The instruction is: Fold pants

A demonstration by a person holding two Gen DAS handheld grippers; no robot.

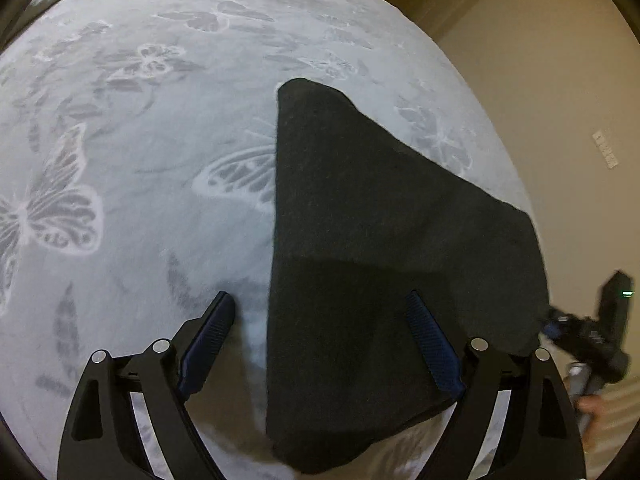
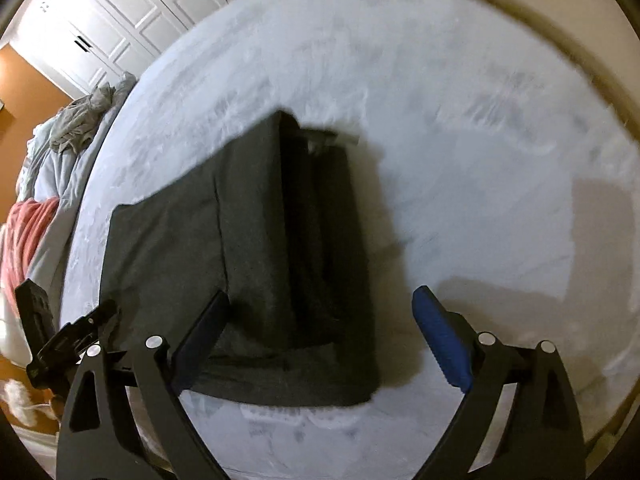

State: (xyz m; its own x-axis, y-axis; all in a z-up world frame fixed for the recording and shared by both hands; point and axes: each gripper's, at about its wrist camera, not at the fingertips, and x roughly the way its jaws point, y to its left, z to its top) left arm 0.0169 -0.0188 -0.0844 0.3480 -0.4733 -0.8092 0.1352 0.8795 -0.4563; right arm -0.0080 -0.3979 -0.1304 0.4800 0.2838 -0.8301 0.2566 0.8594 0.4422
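Observation:
Dark grey pants point(image 1: 360, 240) lie folded flat on a pale blue bedspread point(image 1: 140, 200) printed with butterflies. In the left wrist view my left gripper point(image 1: 320, 296) hangs open just over the pants' near left edge, with one finger above the bedspread and the other above the cloth. Nothing is held. The right wrist view shows the pants point(image 2: 260, 260) with a doubled band along their right side. My right gripper point(image 2: 320, 298) is open above the near right corner, its blue pad point(image 2: 440, 340) over bare bedspread. Each gripper is seen small at the edge of the other's view.
Crumpled grey and pink bedding point(image 2: 36, 216) is heaped past the bed's left edge. White panelled closet doors point(image 2: 120, 12) stand behind it. A beige wall point(image 1: 540, 80) runs close along the bed's right edge. A hand point(image 1: 592, 404) grips the right tool's handle.

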